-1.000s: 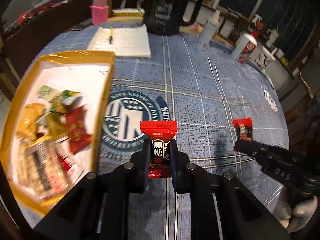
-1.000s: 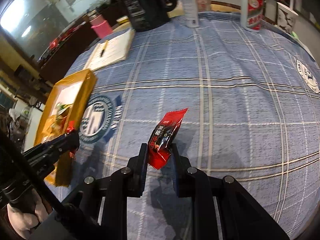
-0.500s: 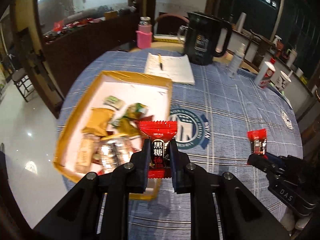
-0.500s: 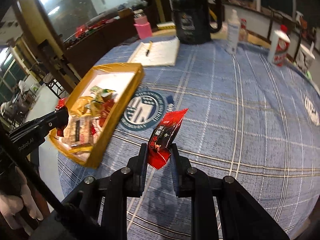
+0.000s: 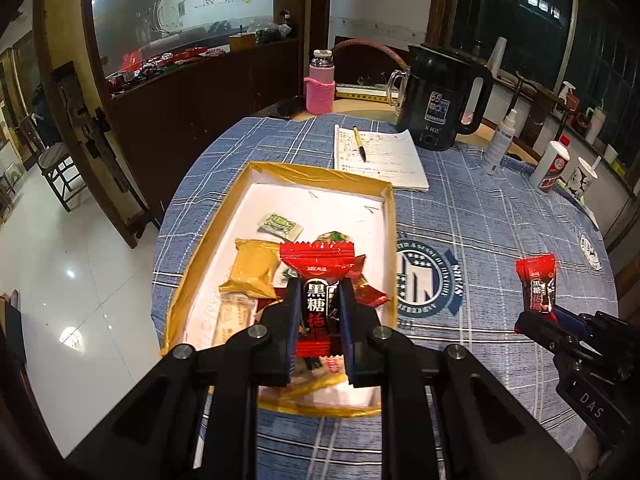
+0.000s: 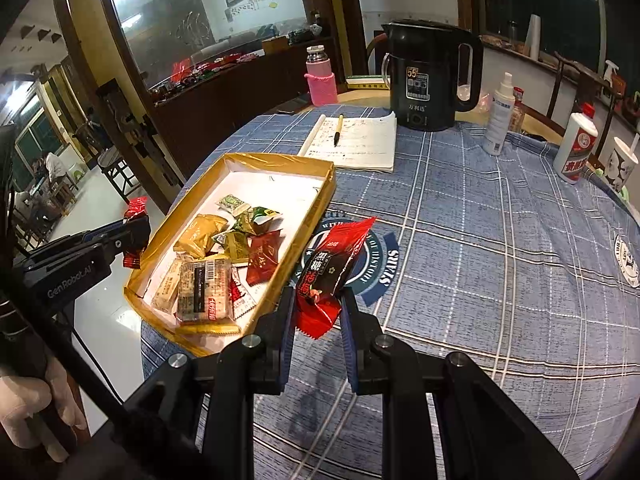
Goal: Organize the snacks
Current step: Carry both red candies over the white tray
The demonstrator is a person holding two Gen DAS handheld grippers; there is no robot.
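Observation:
My left gripper point(image 5: 319, 312) is shut on a red and black candy packet point(image 5: 317, 280), held upright above the near end of the gold-rimmed tray point(image 5: 390, 216). My right gripper point(image 6: 317, 312) is shut on a second red and black candy packet point(image 6: 334, 264), tilted, just right of the tray point(image 6: 316, 208) over the blue checked cloth. The tray holds several wrapped snacks point(image 6: 208, 264). In the left wrist view the right gripper point(image 5: 536, 320) shows at the right with its packet point(image 5: 538, 284). In the right wrist view the left gripper point(image 6: 134, 236) shows left of the tray with its packet point(image 6: 135, 208).
At the back of the round table stand a black kettle point(image 5: 444, 104), an open notebook point(image 5: 380, 156) with a pen, a pink-sleeved bottle point(image 5: 320, 84), a spray bottle point(image 6: 498, 120), a white bottle point(image 6: 576, 148) and a paper cup point(image 6: 620, 164). The table edge and the tiled floor lie left of the tray.
Both grippers have risen and swung left toward the tray, each keeping its candy packet. The left one has gone from over the cloth to above the tray's near end.

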